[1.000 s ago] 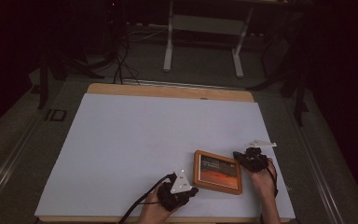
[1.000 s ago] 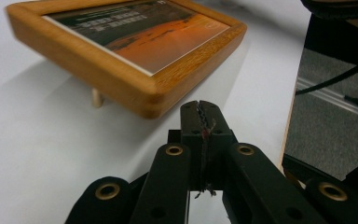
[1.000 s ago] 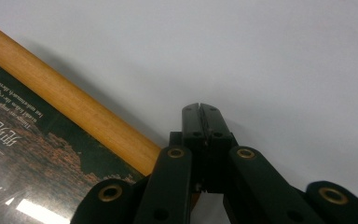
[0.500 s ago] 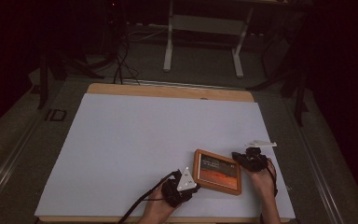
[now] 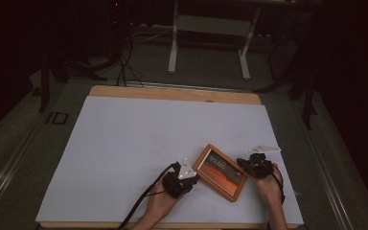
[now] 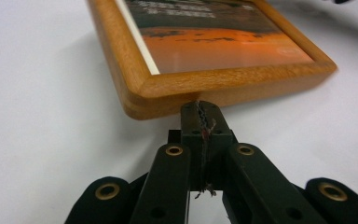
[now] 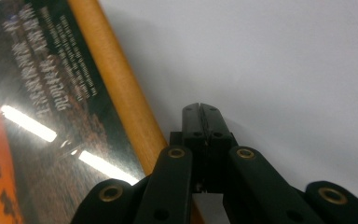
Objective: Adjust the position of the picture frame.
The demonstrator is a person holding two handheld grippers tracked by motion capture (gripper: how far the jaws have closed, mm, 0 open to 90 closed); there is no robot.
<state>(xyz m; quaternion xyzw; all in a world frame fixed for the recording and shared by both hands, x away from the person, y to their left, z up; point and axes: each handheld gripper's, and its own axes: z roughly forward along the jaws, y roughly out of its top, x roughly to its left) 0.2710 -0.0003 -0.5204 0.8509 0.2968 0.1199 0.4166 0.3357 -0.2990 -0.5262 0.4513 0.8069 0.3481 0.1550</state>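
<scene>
- The rectangular wooden-framed picture with the orange scene (image 5: 220,171), flat on the white desk (image 5: 139,143) at lower right of the high view, has been rotated from square to diagonal.
- The left tongs (image 6: 200,112), clenched and empty, have been pressed against its edge; a nudging turn is judged under way.
- The right tongs (image 7: 200,114), clenched, are braced beside the opposite edge.

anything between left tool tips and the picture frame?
Nothing. In the left gripper view the shut left tool sits right at the wooden picture frame's near edge; whether it touches I can't tell.

dark room, white desk legs (image 5: 175,45)
</scene>
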